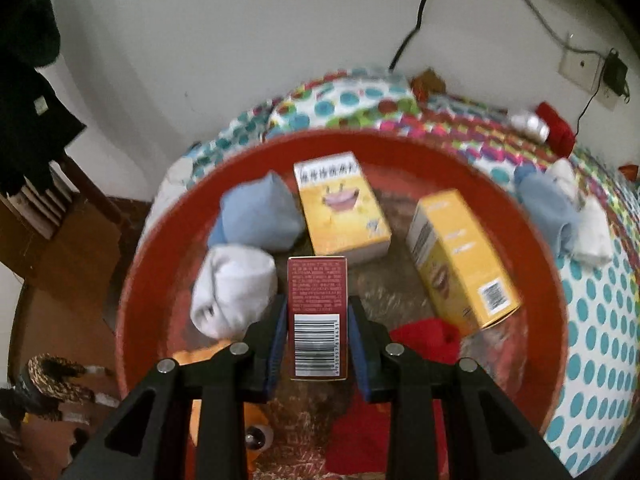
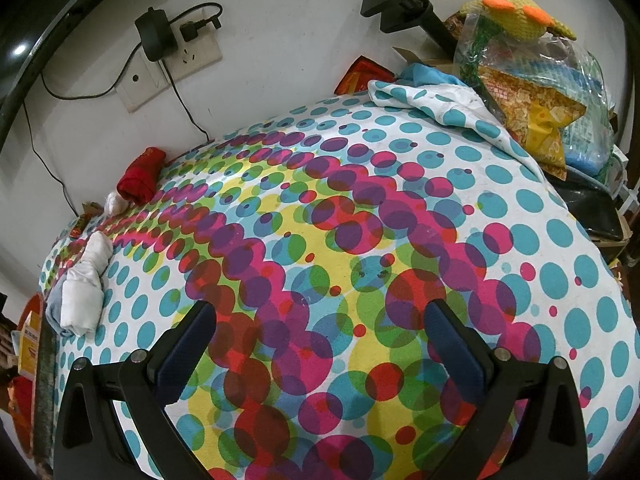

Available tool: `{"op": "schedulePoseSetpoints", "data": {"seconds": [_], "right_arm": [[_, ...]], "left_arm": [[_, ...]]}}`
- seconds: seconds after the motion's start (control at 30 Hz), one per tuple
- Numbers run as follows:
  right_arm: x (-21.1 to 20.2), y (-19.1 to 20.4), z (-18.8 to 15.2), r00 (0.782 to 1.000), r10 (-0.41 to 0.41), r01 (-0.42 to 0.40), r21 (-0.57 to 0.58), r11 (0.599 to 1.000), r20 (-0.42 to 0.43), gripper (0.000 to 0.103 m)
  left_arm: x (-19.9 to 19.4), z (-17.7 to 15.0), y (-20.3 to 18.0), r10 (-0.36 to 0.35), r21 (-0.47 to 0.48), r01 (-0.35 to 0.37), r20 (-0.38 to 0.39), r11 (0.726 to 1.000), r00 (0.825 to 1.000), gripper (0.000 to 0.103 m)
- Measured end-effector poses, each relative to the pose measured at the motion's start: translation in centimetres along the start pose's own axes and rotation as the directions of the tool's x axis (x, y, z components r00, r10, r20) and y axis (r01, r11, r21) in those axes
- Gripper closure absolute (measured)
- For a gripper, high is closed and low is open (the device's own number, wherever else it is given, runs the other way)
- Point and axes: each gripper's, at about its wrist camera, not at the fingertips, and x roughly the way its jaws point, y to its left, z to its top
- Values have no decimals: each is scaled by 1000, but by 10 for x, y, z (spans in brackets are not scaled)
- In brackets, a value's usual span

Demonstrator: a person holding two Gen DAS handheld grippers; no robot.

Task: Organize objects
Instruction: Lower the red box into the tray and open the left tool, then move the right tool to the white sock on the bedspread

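My left gripper is shut on a dark red box with a barcode, held over the red basin. Inside the basin lie two yellow boxes, a blue sock roll, a white sock roll and a red sock roll. My right gripper stands open above the dotted bedspread, with nothing between its fingers. More rolled socks, white and red, rest on the bed at the left of the right wrist view.
Blue and white sock rolls lie on the bed right of the basin. A wall socket with a charger is behind the bed. A plastic bag of snacks and a yellow plush toy sit at the far right corner. Cardboard and shoes lie on the floor at left.
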Motion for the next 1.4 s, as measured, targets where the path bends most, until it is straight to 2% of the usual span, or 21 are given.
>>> {"op": "schedulePoseSetpoints", "data": {"seconds": [0.07, 0.27, 0.33, 0.37, 0.4, 0.5, 0.57, 0.63, 0.7, 0.73, 0.77, 0.87, 0.93, 0.97, 1.0, 1.03, 1.1, 1.23, 1.3, 1.37, 1.4], "right_arm": [[0, 0, 0, 1000, 2, -2, 1, 1000, 0, 0], [0, 0, 0, 1000, -5, 5, -7, 1000, -4, 0], [0, 0, 0, 1000, -2, 2, -6, 1000, -3, 0], [0, 0, 0, 1000, -3, 3, -7, 1000, -4, 0], [0, 0, 1, 1000, -5, 5, -9, 1000, -5, 0], [2, 1, 0, 1000, -20, 19, -24, 1000, -11, 0], [3, 2, 0, 999, -30, 29, -33, 999, -16, 0], [4, 3, -1, 999, -41, 40, -42, 998, -20, 0], [4, 5, -1, 999, -46, 45, -48, 998, -21, 0], [4, 6, -1, 998, -56, 55, -55, 997, -20, 0], [3, 9, -1, 997, -78, 76, -69, 995, -19, 0], [-6, 35, -1, 994, -108, 107, -130, 986, 1, 0], [-15, 63, 0, 999, -43, 43, -149, 988, 4, 0], [-19, 80, 1, 1000, -15, 14, -168, 986, 0, 0], [-22, 106, 0, 1000, 17, -18, -209, 978, -7, 0], [-24, 126, -1, 999, 34, -36, -245, 969, -15, 0], [-22, 167, -9, 997, 64, -73, -330, 941, -38, 0], [0, 226, -28, 992, 88, -117, -407, 906, -90, 3], [13, 234, -29, 992, 70, -105, -387, 916, -105, 10], [25, 236, -29, 988, 77, -121, -360, 925, -135, 39], [30, 238, -29, 987, 69, -117, -358, 926, -145, 44]], "left_arm": [[6, -3, 3, -15, -1, 15, -24, 1000, 1000, 73], [9, -6, 5, 2, 4, -2, -14, 1000, 1000, 72], [2, -5, 6, -6, 16, 6, 33, 1000, 999, 54], [-3, -4, 7, 1, 16, -2, 56, 1000, 998, 30], [-14, -2, 10, 1, 7, -2, 102, 1000, 995, 23], [-65, 7, 20, -32, -14, 37, 261, 999, 965, 23], [-100, 5, 25, -33, -21, 44, 363, 999, 931, 23], [-125, -4, 24, -9, -23, 21, 429, 1000, 903, 23], [-140, -24, 20, -40, -21, 56, 463, 998, 885, 22], [-143, -32, 19, -54, -25, 75, 468, 997, 882, 22], [-143, -46, 16, -73, -28, 97, 468, 995, 881, 21], [-127, -80, 6, -92, -51, 125, 427, 991, 900, 20], [-114, -96, -1, -101, -52, 134, 418, 990, 903, 20], [-106, -102, -7, -87, -43, 115, 417, 992, 905, 20], [-97, -104, -16, -80, -14, 93, 389, 996, 918, 20], [-94, -104, -19, -100, 9, 104, 370, 995, 924, 20], [-90, -106, -17, -131, -4, 144, 385, 990, 913, 20], [-86, -110, -15, -127, -8, 140, 372, 990, 920, 20], [-85, -111, -12, -107, 3, 115, 381, 993, 919, 20], [-82, -110, -7, -114, -6, 125, 377, 992, 919, 20], [-80, -109, -5, -128, -16, 143, 370, 990, 920, 20]]}}
